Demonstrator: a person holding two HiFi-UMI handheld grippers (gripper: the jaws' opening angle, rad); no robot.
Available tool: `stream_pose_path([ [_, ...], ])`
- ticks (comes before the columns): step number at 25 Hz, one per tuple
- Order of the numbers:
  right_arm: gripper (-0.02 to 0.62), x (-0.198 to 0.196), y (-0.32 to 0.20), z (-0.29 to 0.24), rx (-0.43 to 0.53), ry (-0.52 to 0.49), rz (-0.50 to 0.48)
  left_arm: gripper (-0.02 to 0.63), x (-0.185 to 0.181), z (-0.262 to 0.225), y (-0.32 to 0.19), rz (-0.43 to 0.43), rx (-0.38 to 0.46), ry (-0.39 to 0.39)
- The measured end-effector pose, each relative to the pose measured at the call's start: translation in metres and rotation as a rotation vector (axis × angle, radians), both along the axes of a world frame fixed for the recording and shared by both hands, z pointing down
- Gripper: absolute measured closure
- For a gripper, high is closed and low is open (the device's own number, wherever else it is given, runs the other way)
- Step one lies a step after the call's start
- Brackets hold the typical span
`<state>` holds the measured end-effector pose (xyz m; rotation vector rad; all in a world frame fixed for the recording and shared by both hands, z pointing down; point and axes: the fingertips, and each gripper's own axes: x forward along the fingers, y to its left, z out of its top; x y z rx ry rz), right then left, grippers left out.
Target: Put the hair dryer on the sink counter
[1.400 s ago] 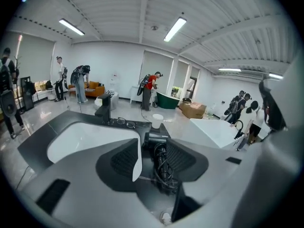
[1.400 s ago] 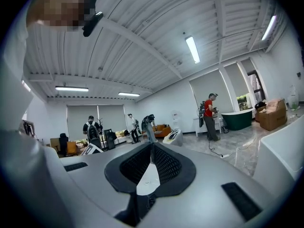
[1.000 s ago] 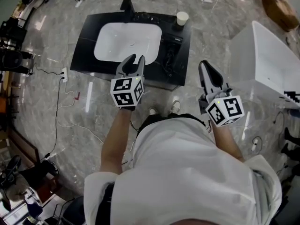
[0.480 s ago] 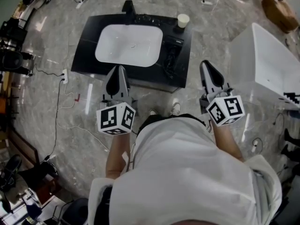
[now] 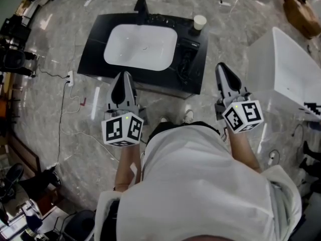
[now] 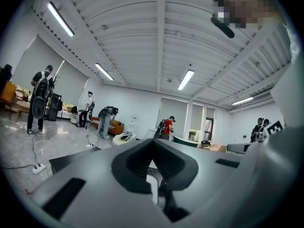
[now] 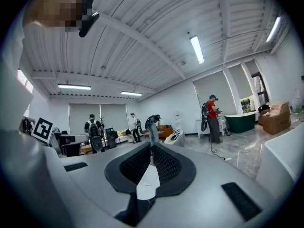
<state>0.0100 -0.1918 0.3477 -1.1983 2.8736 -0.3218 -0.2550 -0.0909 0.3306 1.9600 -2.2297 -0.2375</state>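
The grey marble floor (image 5: 241,29) takes up most of what I can see. On it stands the black sink surface (image 5: 93,49), with its white basin (image 5: 140,46) set towards the left. The person stands just in front of the basin's near side with a gripper in each hand, both held level and both clear of the surface.

The left gripper (image 5: 124,77) hangs in front of the basin's near edge, its jaws clenched together with nothing between them (its own camera shows the pads meeting on empty air). The right gripper (image 5: 223,69), well off to the right of the basin and past the surface's corner, is likewise clenched and empty.

The hair dryer (image 5: 183,60) lies on the surface just right of the basin. It is a dark shape, hard to pick out against the black top, with what looks like its cord bunched beside it. Beyond it, to the far right of the basin, stands a small paper cup (image 5: 199,22).

By my reckoning the job is as good as done. The dryer rests on the surface and neither gripper touches it, so I see nothing left but to stand away.
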Motion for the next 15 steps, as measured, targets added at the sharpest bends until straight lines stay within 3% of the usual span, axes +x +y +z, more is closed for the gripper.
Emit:
stream_pose_path([
  [15, 0.549, -0.007, -0.007, -0.001, 0.001, 0.017, -0.029, 0.604, -0.002, 0.001, -0.011, 0.018, 0.007, 0.010],
])
